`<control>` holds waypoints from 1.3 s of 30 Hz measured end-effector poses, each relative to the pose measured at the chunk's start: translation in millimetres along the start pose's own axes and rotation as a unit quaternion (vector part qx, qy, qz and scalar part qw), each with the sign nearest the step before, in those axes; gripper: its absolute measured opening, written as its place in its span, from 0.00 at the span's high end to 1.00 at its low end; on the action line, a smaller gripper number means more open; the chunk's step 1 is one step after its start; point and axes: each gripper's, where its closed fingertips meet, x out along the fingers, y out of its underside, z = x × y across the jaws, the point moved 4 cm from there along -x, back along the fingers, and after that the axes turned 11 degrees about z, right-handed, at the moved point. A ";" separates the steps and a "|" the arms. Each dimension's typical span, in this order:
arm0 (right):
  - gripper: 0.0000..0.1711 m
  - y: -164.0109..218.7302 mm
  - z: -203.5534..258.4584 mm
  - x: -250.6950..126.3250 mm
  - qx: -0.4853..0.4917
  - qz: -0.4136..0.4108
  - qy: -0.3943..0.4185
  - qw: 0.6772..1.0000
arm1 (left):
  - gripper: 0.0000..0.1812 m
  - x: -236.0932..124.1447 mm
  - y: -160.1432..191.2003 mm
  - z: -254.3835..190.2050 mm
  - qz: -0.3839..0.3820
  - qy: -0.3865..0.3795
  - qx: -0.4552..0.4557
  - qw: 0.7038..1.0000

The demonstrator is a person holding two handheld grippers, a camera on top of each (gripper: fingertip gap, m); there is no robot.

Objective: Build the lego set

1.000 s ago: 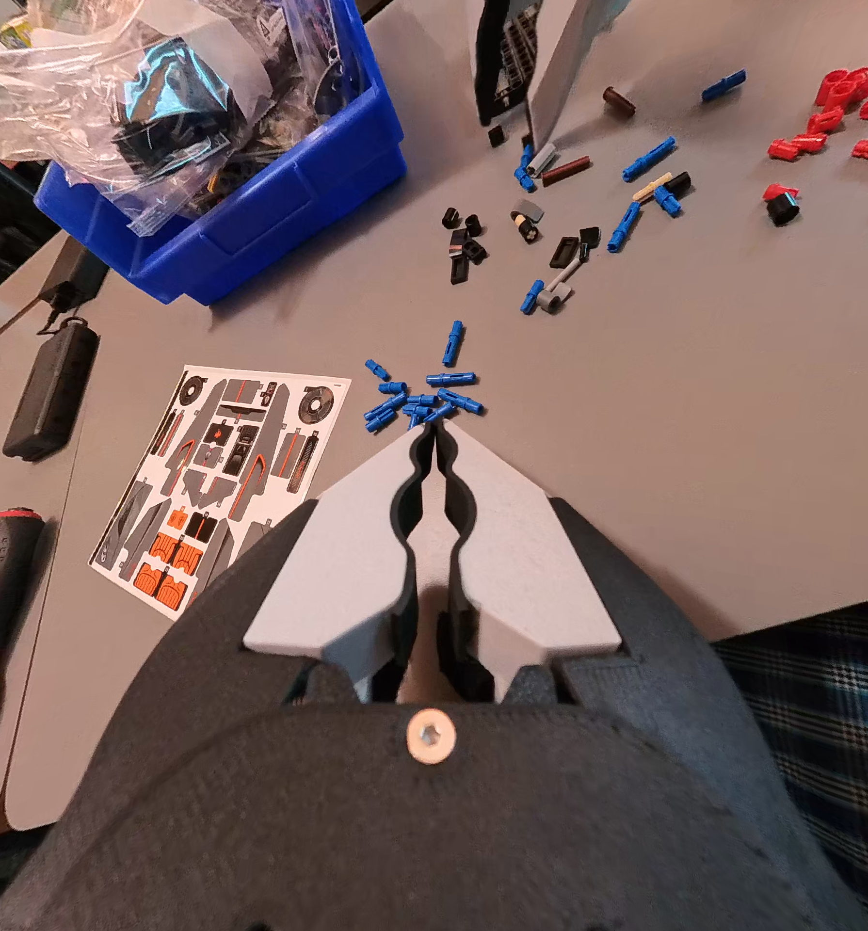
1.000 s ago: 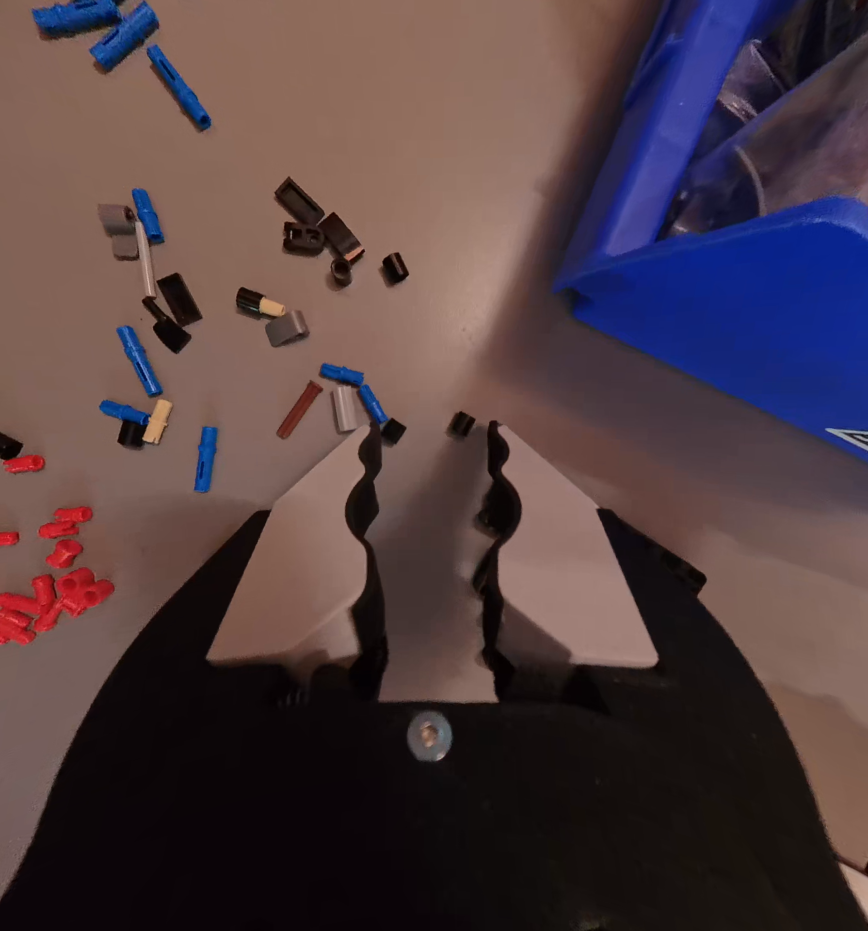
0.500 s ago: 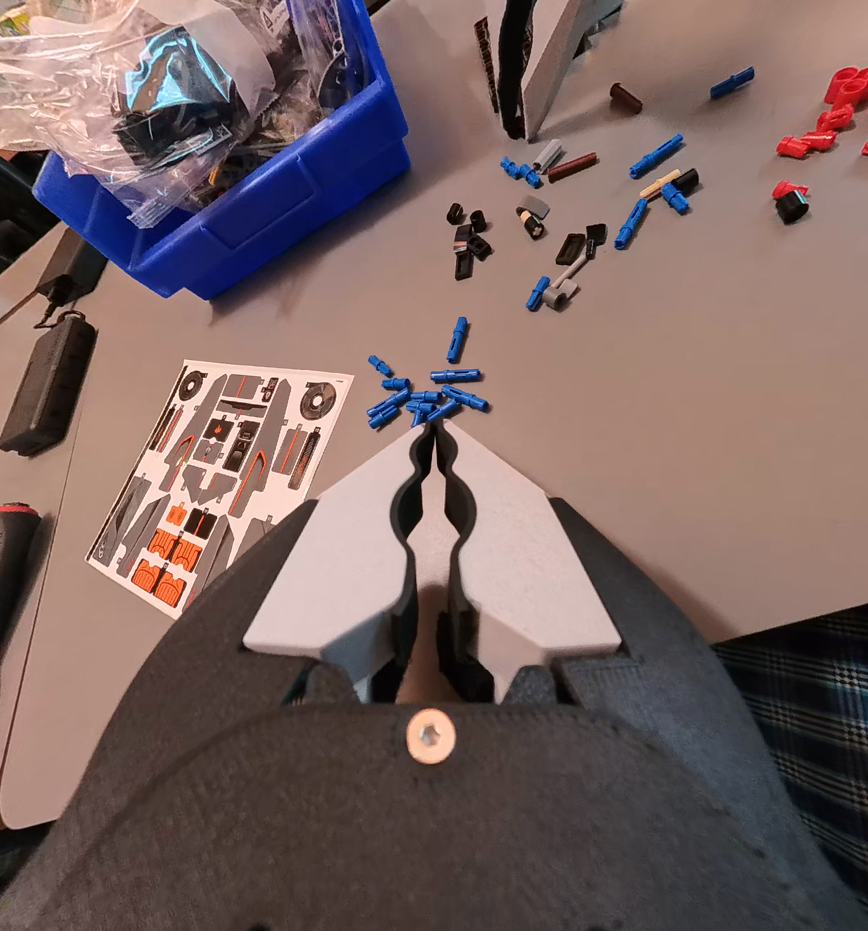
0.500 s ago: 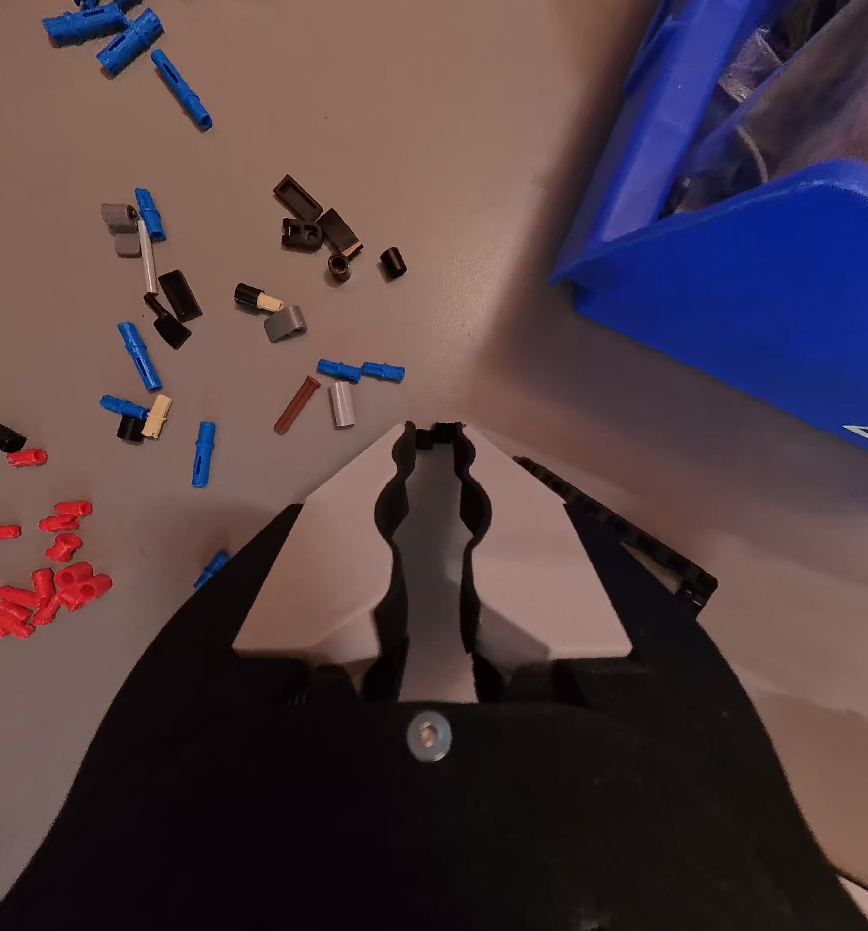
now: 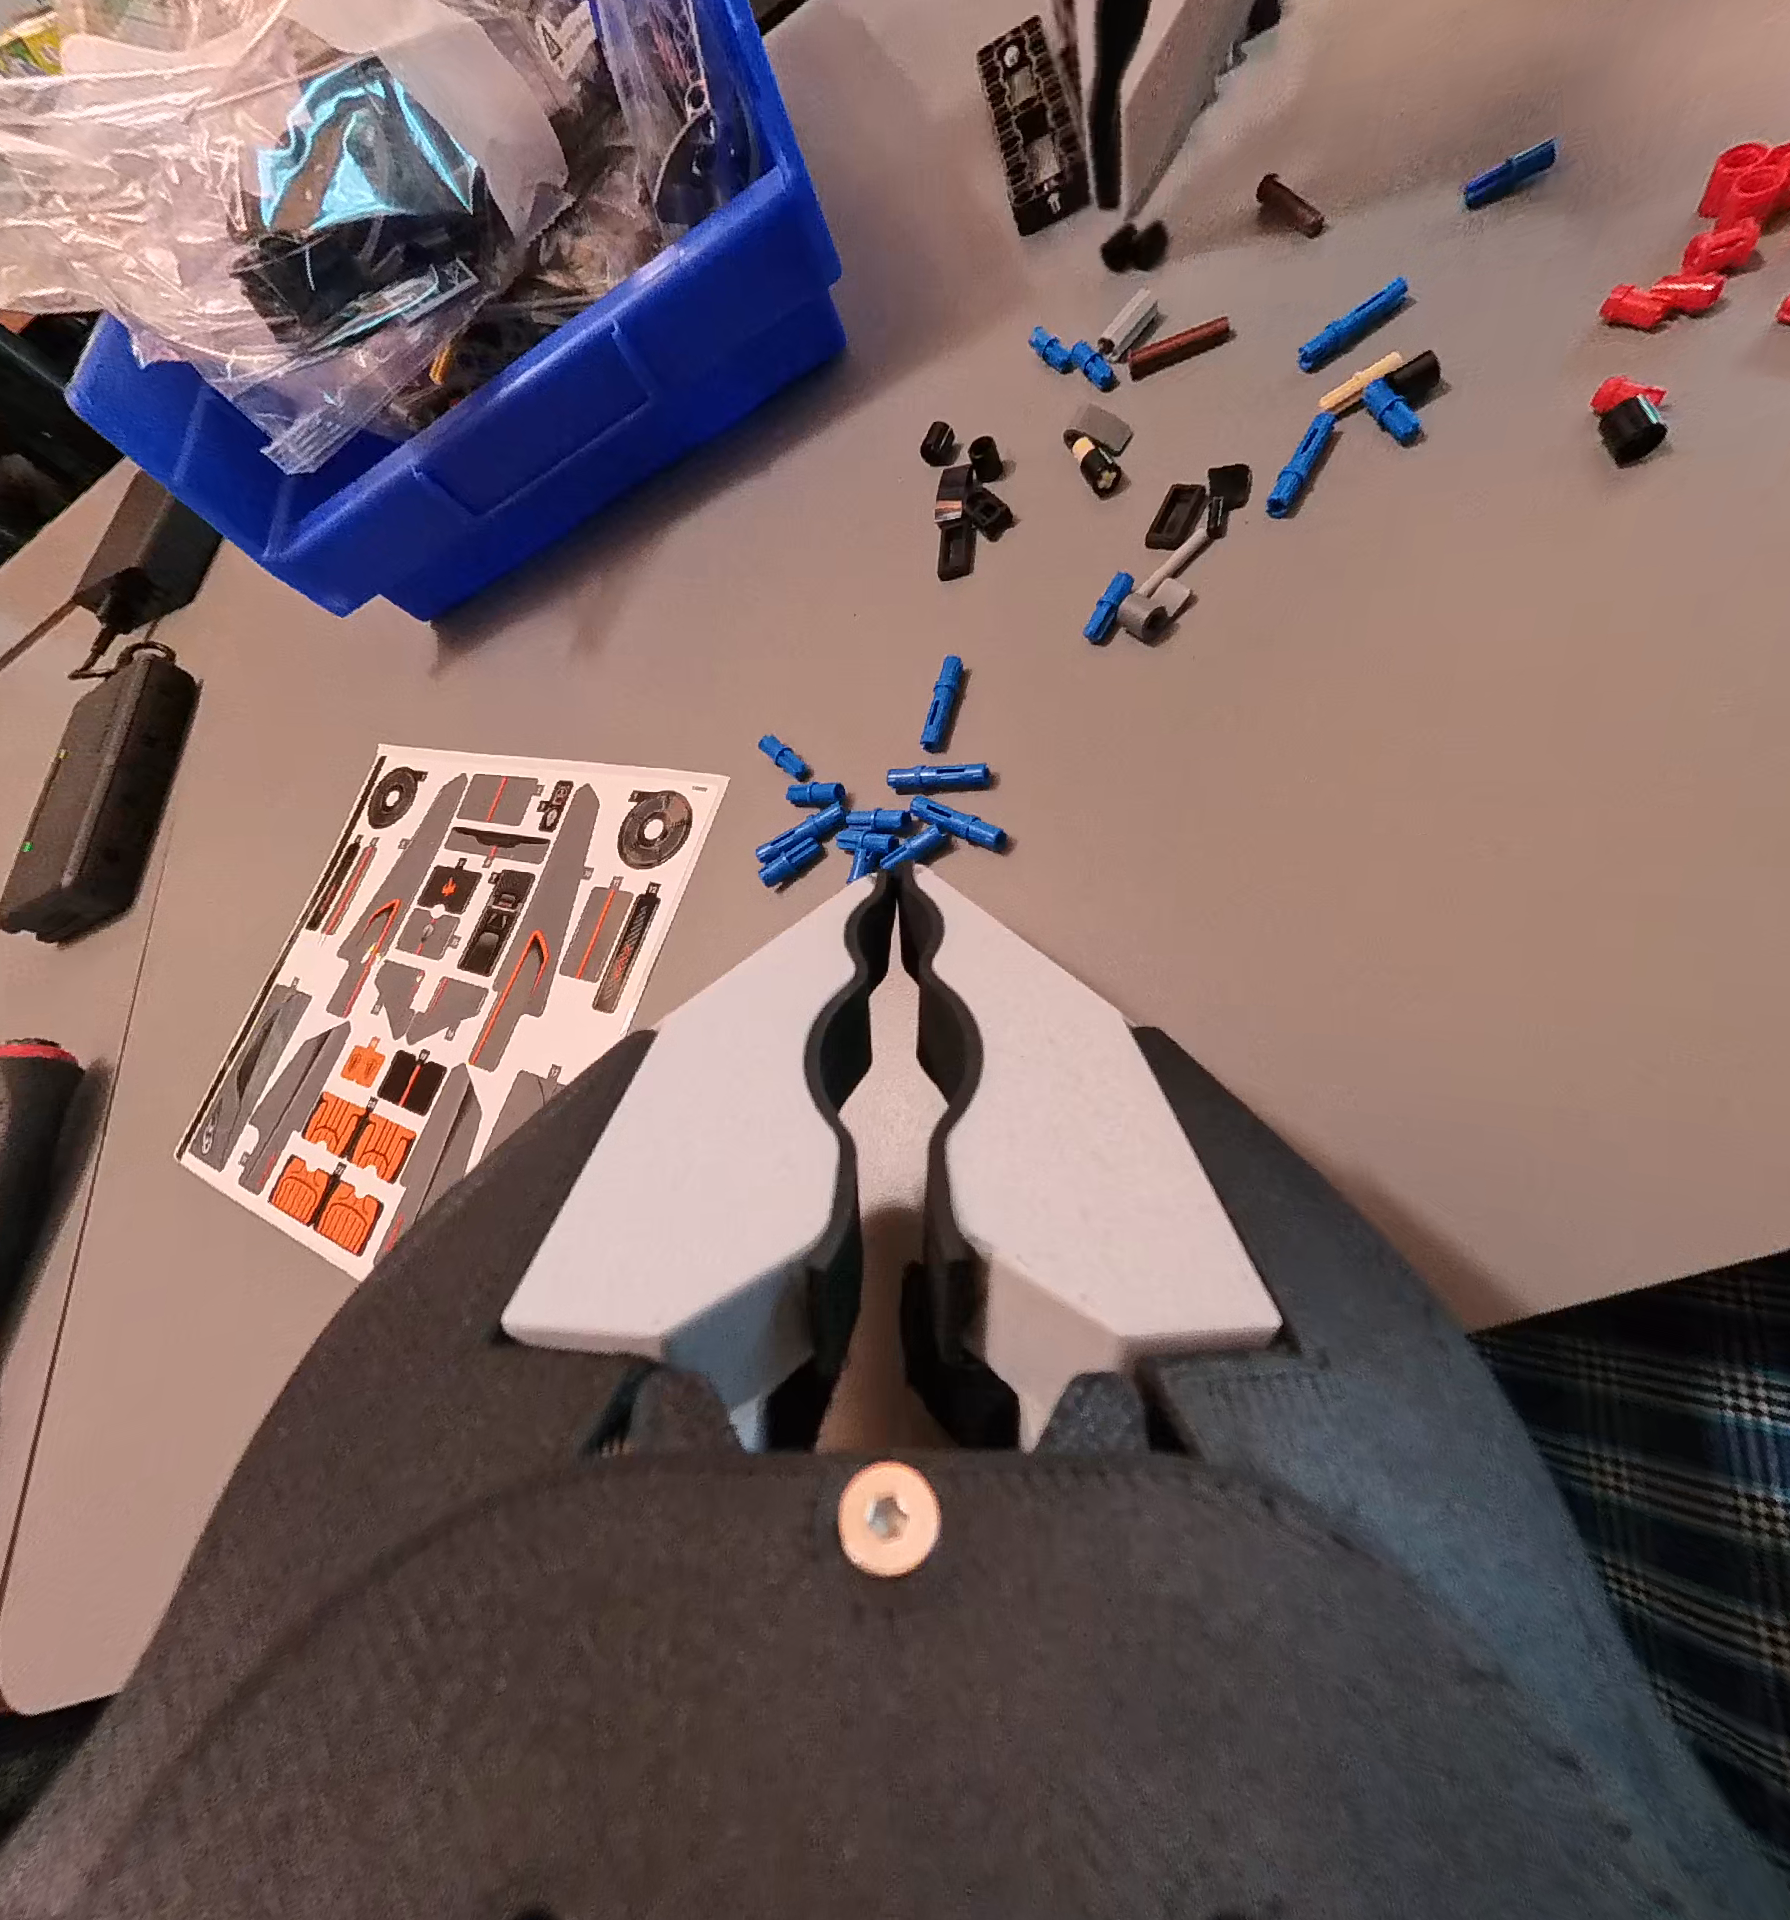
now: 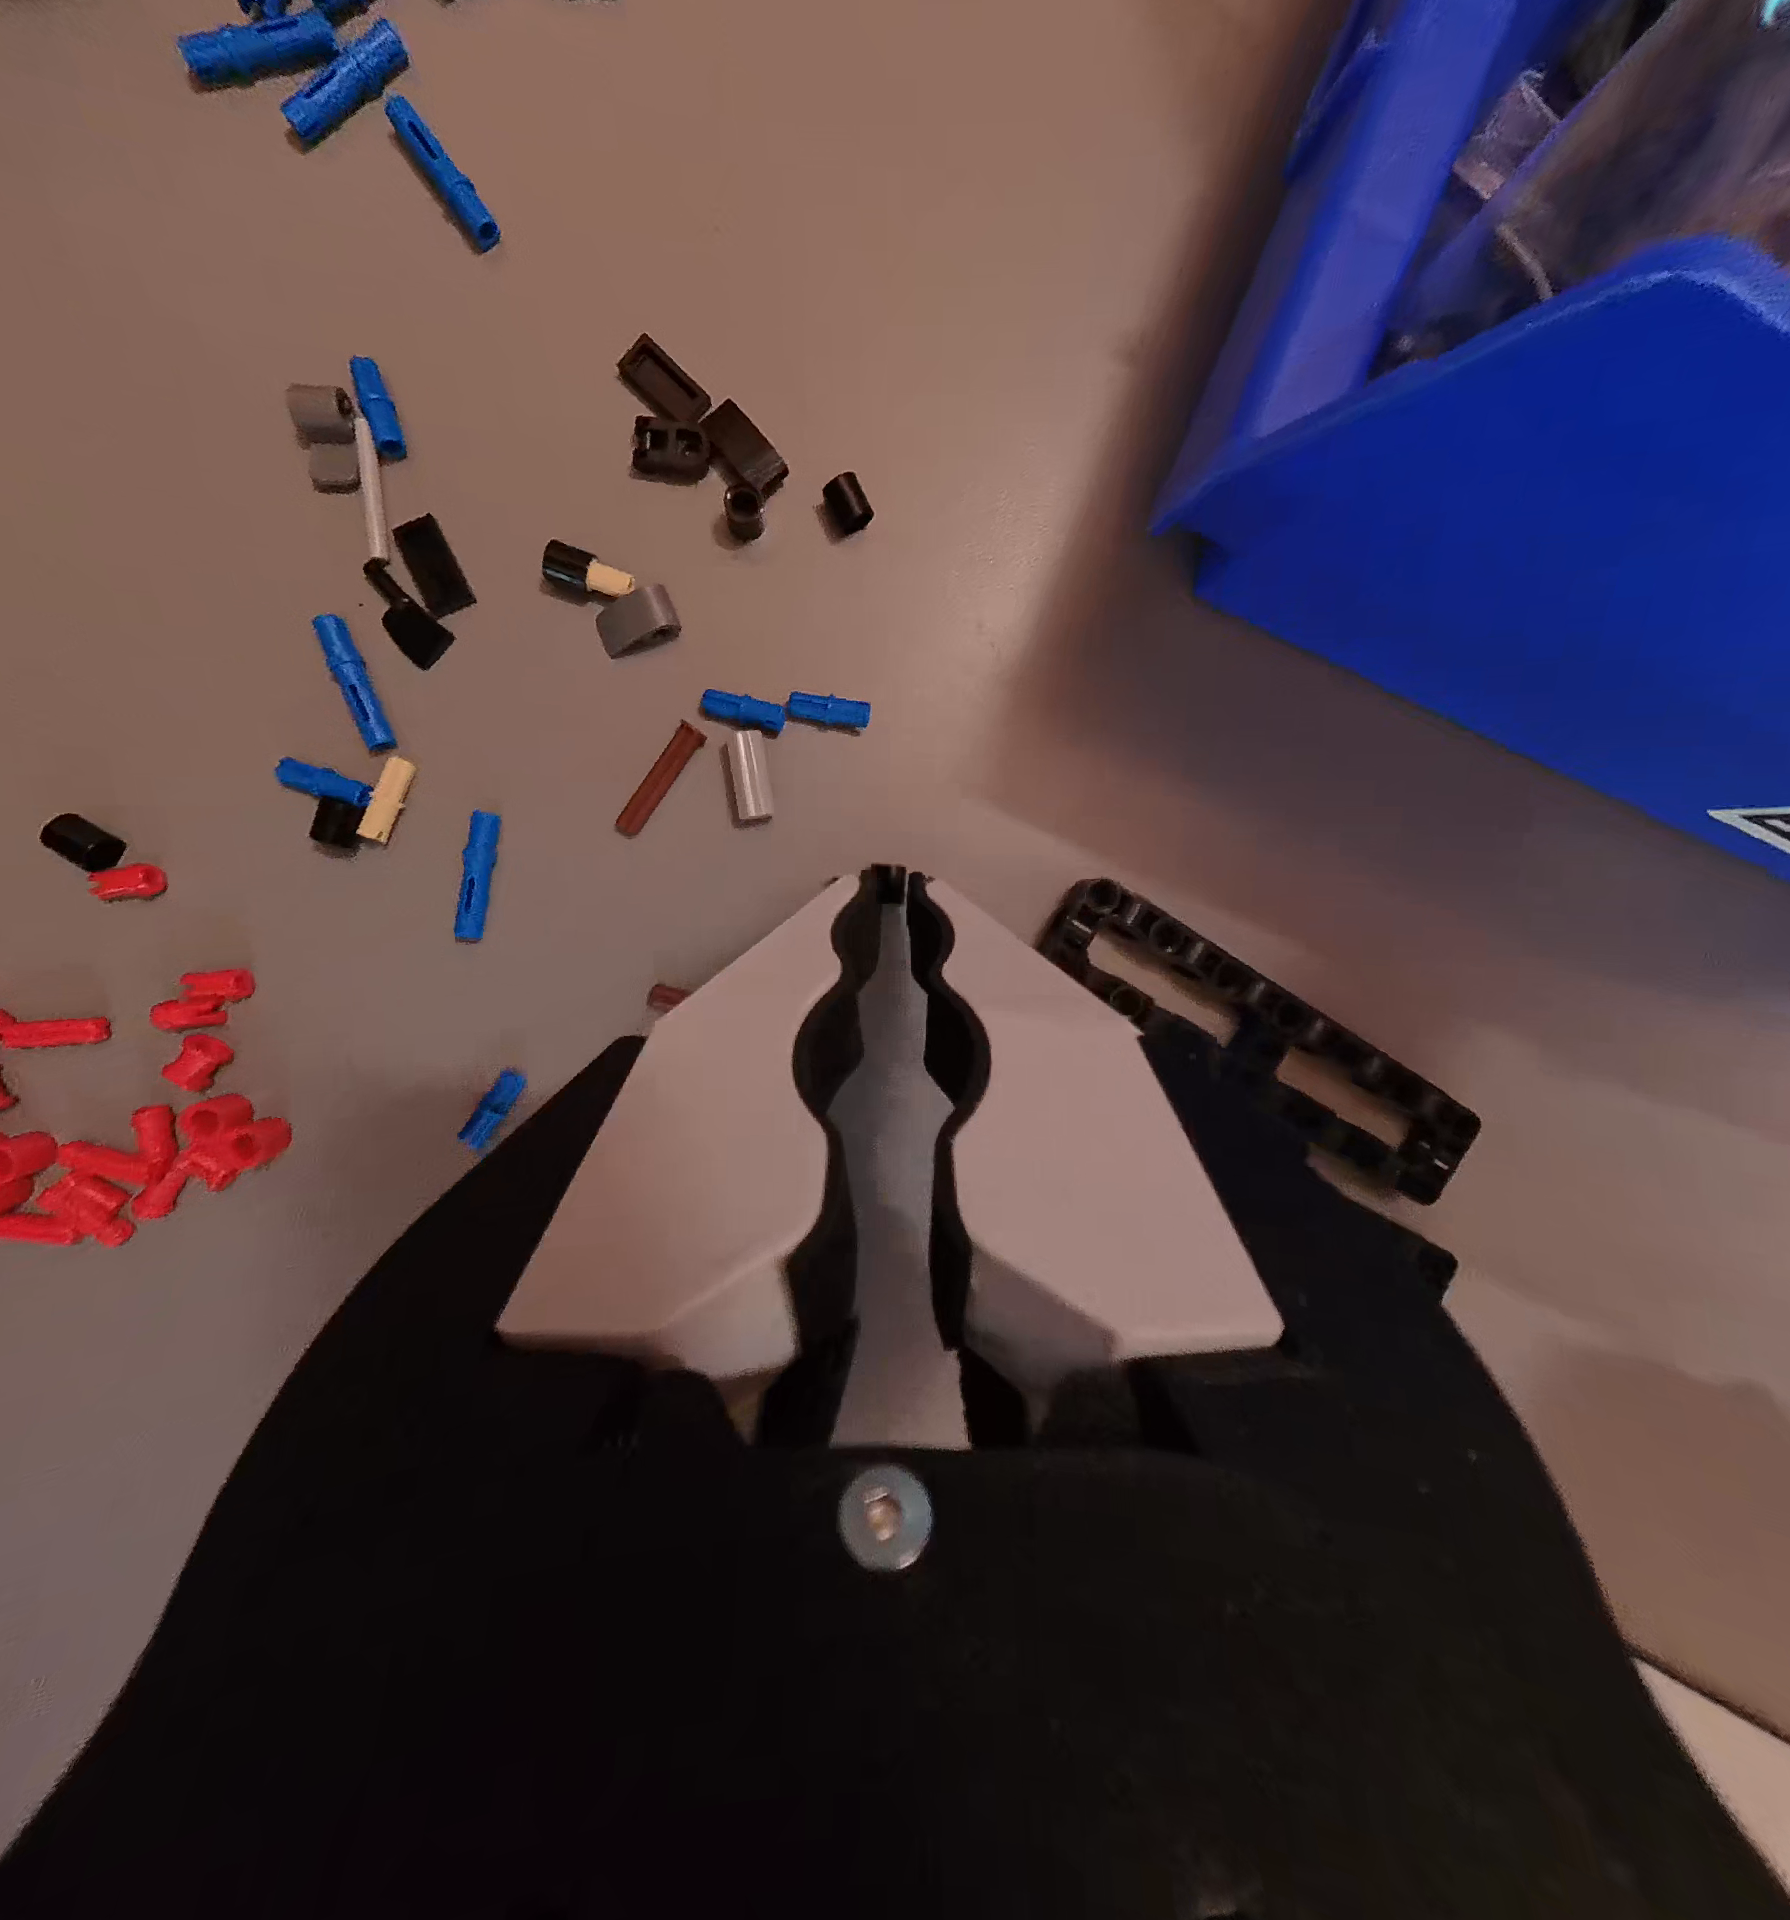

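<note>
Lego bits lie loose on the grey table [image 6: 974, 260]. Right gripper [image 6: 889, 883] is clenched on a tiny black piece [image 6: 886, 881], pinched at the very tips; black frame [image 6: 1275, 1039] sits just beside it. Left gripper [image 5: 892, 881] is clenched w/ nothing in it, tips near the blue pins [image 5: 870, 821]. Piece looks light, stiff, prob slippery, so grip its flat sides.

I see a small black lego piece [image 6: 885, 885] pinched at my right hand-held gripper [image 6: 885, 896] tips. A black lego frame [image 6: 1275, 1029] lies flat just right of it, blue pins [image 6: 782, 710] scattered beyond.
</note>
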 end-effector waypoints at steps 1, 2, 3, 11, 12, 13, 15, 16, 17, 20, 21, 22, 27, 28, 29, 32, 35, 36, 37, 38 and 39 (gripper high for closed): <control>0.99 1.9 1.0 -1.3 0.001 0.002 0.001 1.000 | 1.00 -0.1 -0.1 0.0 0.000 0.000 0.000 1.000; 0.99 4.3 2.2 -1.8 0.004 0.004 -0.001 1.000 | 1.00 -0.1 -0.2 -0.2 0.000 0.000 0.000 1.000; 0.98 6.7 3.3 -2.0 0.006 0.006 -0.001 1.000 | 1.00 0.1 -0.3 -0.6 0.000 0.001 0.001 1.000; 0.87 5.2 16.4 -5.1 0.021 -0.002 -0.017 1.000 | 1.00 -0.9 -1.6 -1.8 -0.001 0.000 0.004 1.000; 0.87 4.7 18.0 -2.4 0.020 0.002 -0.018 1.000 | 1.00 -1.0 -1.8 -2.1 -0.001 0.000 0.005 1.000; 0.86 4.0 19.1 0.3 0.019 0.004 -0.019 1.000 | 1.00 -1.3 -2.0 -2.2 -0.001 0.000 0.005 1.000; 0.84 2.3 20.9 4.4 0.016 0.007 -0.020 1.000 | 1.00 -1.8 -2.1 -1.9 -0.002 -0.001 0.005 1.000; 0.85 1.5 21.9 5.4 0.013 0.007 -0.020 1.000 | 1.00 -1.9 -2.0 -1.6 -0.002 -0.002 0.005 1.000; 0.87 0.7 22.6 5.6 0.010 0.005 -0.018 1.000 | 1.00 -1.9 -1.8 -1.4 -0.001 -0.002 0.004 1.000; 0.92 0.7 23.5 5.9 0.004 0.007 -0.018 1.000 | 1.00 -1.0 -1.5 -1.8 -0.001 0.000 0.004 1.000; 0.93 0.8 24.0 6.0 0.003 0.006 -0.019 1.000 | 1.00 -0.8 -1.3 -2.0 -0.001 0.001 0.004 1.000; 0.93 0.7 24.2 6.1 0.004 0.004 -0.019 1.000 | 1.00 -0.6 -1.1 -2.0 -0.001 0.001 0.004 1.000; 0.93 -0.1 24.6 6.3 0.003 0.005 -0.021 1.000 | 1.00 -0.9 -0.9 -1.3 -0.001 0.000 0.003 1.000; 0.94 -0.3 24.7 6.3 0.001 0.005 -0.021 1.000 | 1.00 -0.9 -1.0 -1.6 -0.001 0.000 0.004 1.000; 0.93 -0.6 25.0 6.4 0.001 0.005 -0.022 1.000 | 1.00 -0.9 -1.2 -1.6 -0.001 0.001 0.004 1.000; 0.94 -0.7 26.1 6.0 0.000 0.003 -0.022 1.000 | 1.00 -1.0 -1.2 -1.7 -0.001 0.001 0.004 1.000; 0.94 -0.9 27.0 4.1 0.004 -0.002 -0.025 1.000 | 1.00 -1.1 -1.4 -2.0 -0.001 0.000 0.005 1.000; 0.94 -1.0 27.2 3.2 0.005 -0.004 -0.025 1.000 | 1.00 -1.0 -1.6 -2.1 -0.001 0.001 0.005 1.000; 0.95 -1.5 27.3 1.7 0.006 -0.008 -0.026 1.000 | 1.00 -1.1 -1.7 -2.2 -0.001 0.001 0.005 1.000; 1.00 -2.2 27.3 -0.3 0.008 -0.013 -0.027 1.000 | 1.00 -1.0 -1.7 -2.4 -0.001 0.001 0.005 1.000; 1.00 -1.6 27.3 -1.0 0.006 -0.011 -0.025 1.000 | 1.00 -0.9 -1.7 -2.4 -0.001 0.001 0.005 1.000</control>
